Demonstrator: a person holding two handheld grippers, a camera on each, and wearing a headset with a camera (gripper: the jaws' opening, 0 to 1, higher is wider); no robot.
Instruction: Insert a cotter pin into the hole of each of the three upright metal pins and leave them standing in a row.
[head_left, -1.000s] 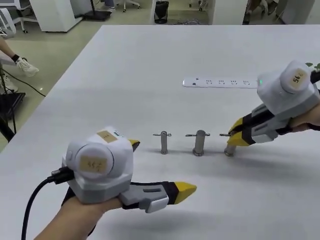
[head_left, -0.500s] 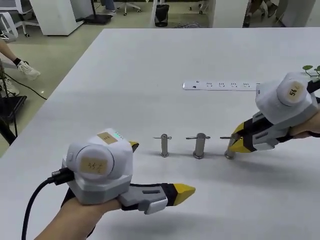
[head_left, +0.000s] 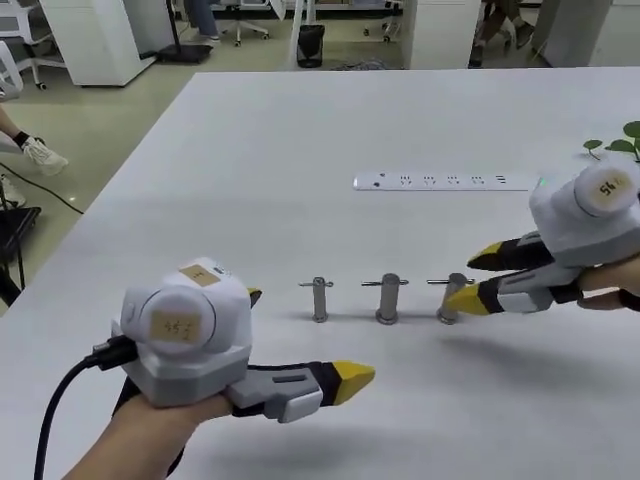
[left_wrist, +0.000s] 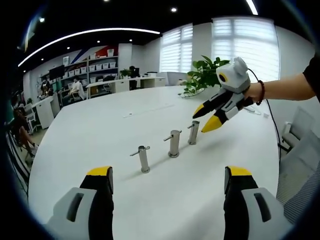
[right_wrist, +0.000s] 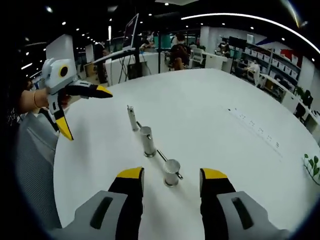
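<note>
Drawn back from the last cotter pin (head_left: 436, 282) and now spread, the right tongs (head_left: 467, 281) hover at 3 o'clock of the three upright metal pins (head_left: 388, 298), all apparently pinned and standing in a row mid-tabletop (head_left: 300, 150), while the left tongs (left_wrist: 168, 172) wait spread at 7 o'clock.

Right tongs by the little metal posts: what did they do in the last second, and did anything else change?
The right tongs opened, letting go of the top of the end pin, and drew back a little toward the person's right. The left tongs stayed open where they were. The end pin and the other two pins stayed upright in their row.
</note>
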